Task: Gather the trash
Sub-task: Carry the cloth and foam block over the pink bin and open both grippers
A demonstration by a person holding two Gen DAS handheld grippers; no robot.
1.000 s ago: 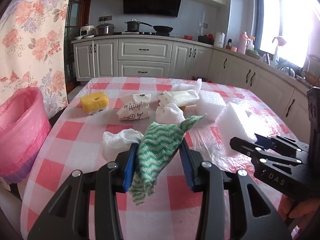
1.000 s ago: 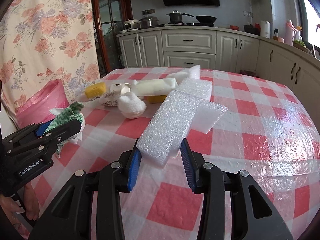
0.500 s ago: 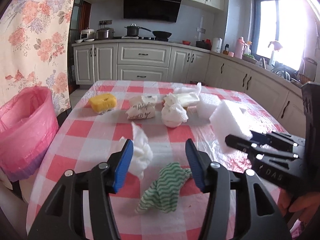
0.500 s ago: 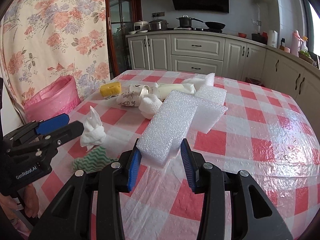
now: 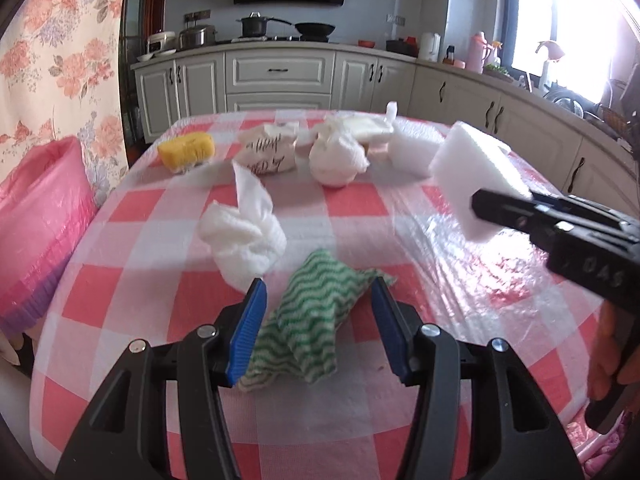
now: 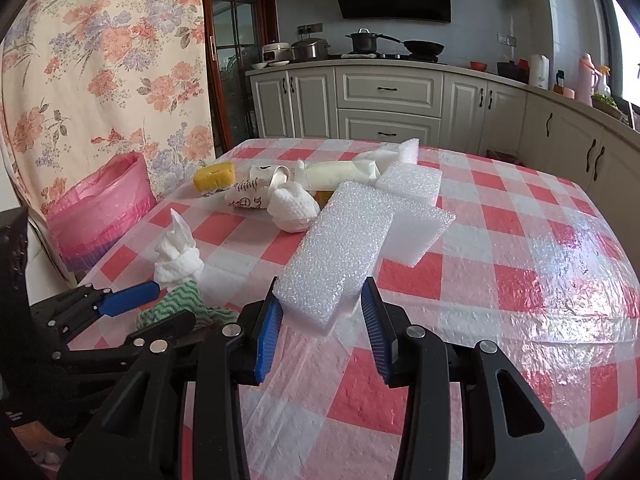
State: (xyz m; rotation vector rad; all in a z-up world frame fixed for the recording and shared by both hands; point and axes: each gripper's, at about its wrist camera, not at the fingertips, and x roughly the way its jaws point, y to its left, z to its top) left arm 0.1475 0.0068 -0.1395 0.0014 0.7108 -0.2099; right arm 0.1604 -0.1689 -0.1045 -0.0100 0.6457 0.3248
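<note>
While the right claw grips a foam block and the left claw stands open astride the green cloth, every other scrap remains on the surface, none visibly binned.

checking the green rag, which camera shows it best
Left wrist view: the green rag lies whole on the tablecloth, between the open left gripper pads. The right wrist view shows only part, behind that gripper's finger.

Both views are taken from the wrists, angled down along the fingers, close over the table. The kitchen counter is faced at 12 o'clock. The green cloth and pink bin are shared.
</note>
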